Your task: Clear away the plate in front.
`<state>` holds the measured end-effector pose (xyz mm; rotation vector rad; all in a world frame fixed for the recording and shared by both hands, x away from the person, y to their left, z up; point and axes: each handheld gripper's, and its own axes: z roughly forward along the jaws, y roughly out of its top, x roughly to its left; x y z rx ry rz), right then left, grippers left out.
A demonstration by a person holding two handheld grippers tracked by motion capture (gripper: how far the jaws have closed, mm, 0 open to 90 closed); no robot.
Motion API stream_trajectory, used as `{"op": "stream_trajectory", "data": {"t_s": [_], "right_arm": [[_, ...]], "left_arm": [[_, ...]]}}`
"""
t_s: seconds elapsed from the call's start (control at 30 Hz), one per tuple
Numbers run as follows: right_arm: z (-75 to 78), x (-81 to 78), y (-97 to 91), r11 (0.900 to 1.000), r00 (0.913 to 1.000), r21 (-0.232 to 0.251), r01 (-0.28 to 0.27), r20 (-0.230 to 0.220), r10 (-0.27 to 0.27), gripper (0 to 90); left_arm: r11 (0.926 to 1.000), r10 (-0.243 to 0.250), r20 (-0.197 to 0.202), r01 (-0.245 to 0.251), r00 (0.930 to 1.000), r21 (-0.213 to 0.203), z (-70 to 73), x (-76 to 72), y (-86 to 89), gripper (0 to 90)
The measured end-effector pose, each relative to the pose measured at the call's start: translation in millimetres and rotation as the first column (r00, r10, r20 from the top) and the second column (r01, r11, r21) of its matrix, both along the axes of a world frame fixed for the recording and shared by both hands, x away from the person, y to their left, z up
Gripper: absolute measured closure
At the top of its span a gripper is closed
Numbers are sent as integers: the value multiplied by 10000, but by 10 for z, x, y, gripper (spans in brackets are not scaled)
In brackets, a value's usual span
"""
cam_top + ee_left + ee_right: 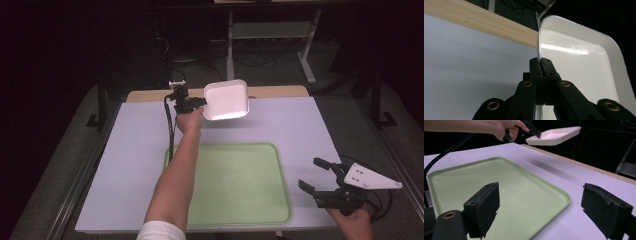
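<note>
White dish (226, 100) is off the table, pinched by its rim in my left gripper (197, 102) above the far edge; I judge the pickup done, with setting it on the green tray (240, 185) left. My right gripper (317, 177) waits wide and empty beside that tray

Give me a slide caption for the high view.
Left claw lifts a white dish by its rim above the table; right claw waits open beside the green tray.
</note>
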<state>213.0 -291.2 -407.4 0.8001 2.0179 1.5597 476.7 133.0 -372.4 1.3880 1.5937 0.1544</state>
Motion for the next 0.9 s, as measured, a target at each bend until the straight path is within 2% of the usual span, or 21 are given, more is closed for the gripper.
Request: {"op": "stream_trajectory", "data": {"t_s": [0.1, 0.37, 0.6, 0.77, 0.9], "right_arm": [[2, -3, -4, 10000, 10000, 47, 21, 2, -21, 142], [-9, -15, 11, 10000, 10000, 0, 4, -37, -4, 142], [-6, -29, -9, 10000, 10000, 3, 80, 19, -80, 142], [0, -40, -18, 9999, 9998, 33, 159, 100, -160, 142], [-6, -28, -5, 9999, 9999, 15, 131, 61, -131, 142]], "left_arm": [[9998, 78, 90, -76, 9999, -166, 38, -53, 62, 888], [9999, 155, 291, -153, 9995, -78, 107, -190, 111, 887], [9999, 11, 469, -6, 9989, -108, 158, -357, 174, 888], [9998, 123, 532, -114, 9985, -162, 155, -436, 261, 888], [9999, 113, 503, -107, 9987, -135, 106, -557, 348, 888]]}}
